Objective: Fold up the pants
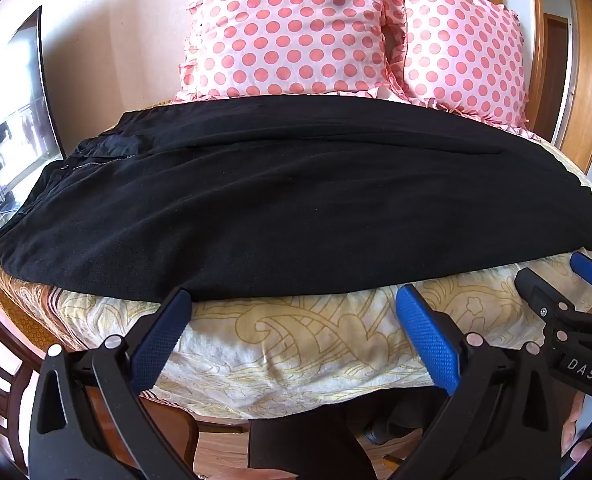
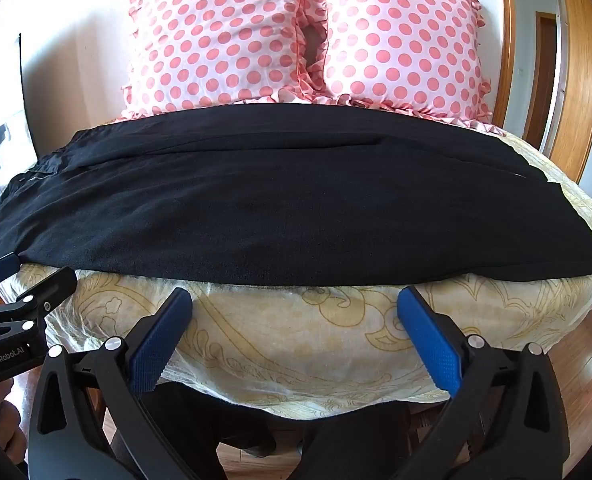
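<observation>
Black pants [image 1: 296,200] lie flat across the bed, folded lengthwise, waistband with zipper at the left and leg hems at the right. They also show in the right wrist view [image 2: 287,208]. My left gripper [image 1: 296,304] is open and empty, just in front of the pants' near edge. My right gripper [image 2: 296,304] is open and empty, also just short of the near edge. The right gripper shows at the right of the left wrist view [image 1: 556,280]. The left gripper shows at the left of the right wrist view [image 2: 27,276].
The bed has a cream floral cover [image 1: 296,344] [image 2: 296,340]. Two pink polka-dot pillows [image 1: 287,32] [image 2: 400,44] lean at the head of the bed behind the pants. A window [image 1: 11,120] is at the left, a wooden door frame [image 2: 576,80] at the right.
</observation>
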`<state>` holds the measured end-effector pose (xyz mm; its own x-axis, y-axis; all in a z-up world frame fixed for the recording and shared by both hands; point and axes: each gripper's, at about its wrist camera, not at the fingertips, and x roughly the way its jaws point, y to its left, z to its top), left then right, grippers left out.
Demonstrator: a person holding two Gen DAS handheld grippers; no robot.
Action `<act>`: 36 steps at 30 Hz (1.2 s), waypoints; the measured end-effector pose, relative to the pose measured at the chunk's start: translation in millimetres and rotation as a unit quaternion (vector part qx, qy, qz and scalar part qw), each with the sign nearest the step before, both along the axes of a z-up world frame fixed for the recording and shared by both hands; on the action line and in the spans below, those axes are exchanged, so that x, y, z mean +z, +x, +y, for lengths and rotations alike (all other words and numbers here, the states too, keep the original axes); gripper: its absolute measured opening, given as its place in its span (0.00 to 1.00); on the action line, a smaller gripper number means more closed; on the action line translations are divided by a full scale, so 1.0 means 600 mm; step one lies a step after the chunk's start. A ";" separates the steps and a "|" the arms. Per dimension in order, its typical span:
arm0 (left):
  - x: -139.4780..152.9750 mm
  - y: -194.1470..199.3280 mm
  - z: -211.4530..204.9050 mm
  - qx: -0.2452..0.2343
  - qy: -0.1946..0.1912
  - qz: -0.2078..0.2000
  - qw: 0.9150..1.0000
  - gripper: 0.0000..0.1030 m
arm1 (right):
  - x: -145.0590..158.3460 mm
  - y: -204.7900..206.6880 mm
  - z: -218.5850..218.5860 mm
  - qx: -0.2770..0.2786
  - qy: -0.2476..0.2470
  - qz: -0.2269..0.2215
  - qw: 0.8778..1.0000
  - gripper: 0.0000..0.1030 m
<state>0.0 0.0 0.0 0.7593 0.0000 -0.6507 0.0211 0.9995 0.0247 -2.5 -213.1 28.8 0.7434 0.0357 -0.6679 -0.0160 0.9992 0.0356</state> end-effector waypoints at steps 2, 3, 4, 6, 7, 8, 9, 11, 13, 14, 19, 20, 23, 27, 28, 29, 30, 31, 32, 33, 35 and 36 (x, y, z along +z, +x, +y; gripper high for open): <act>0.000 0.000 0.000 0.000 0.000 0.000 1.000 0.98 | 0.000 0.000 0.000 0.000 0.000 0.000 1.000 0.99; 0.000 0.000 0.000 0.000 0.000 0.000 1.000 0.98 | 0.000 0.000 0.000 0.000 0.000 0.000 1.000 0.99; 0.000 0.000 0.000 0.000 0.000 0.000 1.000 0.98 | 0.000 0.000 0.000 0.000 0.000 0.000 1.000 0.99; 0.001 0.001 0.000 0.000 0.000 0.001 1.000 0.98 | 0.000 0.000 0.000 0.000 0.000 0.000 1.000 0.99; 0.001 0.001 0.000 0.000 0.000 0.001 1.000 0.98 | 0.000 0.000 0.000 0.000 0.000 0.000 1.000 0.99; 0.001 0.001 0.000 0.000 0.000 0.001 1.000 0.98 | 0.000 -0.001 0.000 0.000 0.000 0.000 1.000 0.99; 0.000 0.000 0.000 0.000 0.000 0.000 1.000 0.98 | 0.000 0.000 0.000 0.000 0.000 0.000 1.000 0.99; 0.000 0.000 0.000 0.000 0.000 0.000 1.000 0.98 | 0.000 0.000 0.000 0.000 0.000 0.000 1.000 0.99; 0.000 0.000 0.000 0.000 0.000 0.001 1.000 0.98 | 0.000 0.000 0.000 0.000 0.000 0.000 1.000 0.99; 0.000 -0.001 0.000 0.000 0.000 0.001 1.000 0.98 | 0.000 0.000 0.000 0.000 0.000 0.000 1.000 0.99; 0.000 0.000 0.000 0.000 -0.001 0.001 1.000 0.98 | 0.000 -0.001 -0.001 0.000 0.000 0.000 1.000 0.99; 0.000 0.000 0.000 0.000 -0.001 0.000 1.000 0.98 | 0.000 -0.001 -0.001 0.000 0.000 0.000 1.000 0.99; 0.000 0.000 0.000 0.001 -0.001 0.001 1.000 0.98 | 0.000 -0.001 -0.002 0.000 0.000 -0.001 1.000 0.99; -0.001 0.002 0.005 0.002 -0.001 0.001 1.000 0.98 | 0.000 0.000 -0.002 0.000 0.000 -0.001 1.000 0.99; -0.001 0.002 0.005 0.002 -0.002 0.002 1.000 0.98 | 0.000 0.000 -0.003 0.000 0.000 -0.001 1.000 0.99; -0.001 0.002 0.005 0.002 -0.001 0.002 1.000 0.98 | 0.000 0.000 -0.003 0.000 0.000 -0.001 1.000 0.99; 0.000 0.001 0.006 0.002 -0.001 0.002 1.000 0.98 | 0.000 0.000 -0.003 0.000 0.000 -0.001 1.000 0.99; -0.001 0.001 0.006 0.002 -0.001 0.001 1.000 0.98 | 0.000 0.000 -0.003 0.000 0.000 -0.001 1.000 0.99; -0.001 0.001 0.007 0.002 -0.001 0.001 1.000 0.98 | 0.000 0.000 -0.003 0.000 0.000 -0.001 1.000 0.99; 0.000 0.001 0.007 0.001 -0.001 0.001 1.000 0.98 | 0.000 0.000 -0.003 0.000 0.000 -0.001 1.000 0.99; 0.000 0.001 0.006 0.002 -0.002 0.002 1.000 0.98 | 0.000 0.000 -0.003 0.000 0.000 -0.001 1.000 0.99; 0.000 0.001 0.006 0.002 -0.002 0.002 1.000 0.98 | 0.000 0.000 -0.003 0.000 0.000 -0.001 1.000 0.99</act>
<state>0.7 3.5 0.0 0.7572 0.0008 -0.6532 0.0175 0.9996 0.0215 -2.8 -214.6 29.0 0.7446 0.0357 -0.6665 -0.0162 0.9992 0.0355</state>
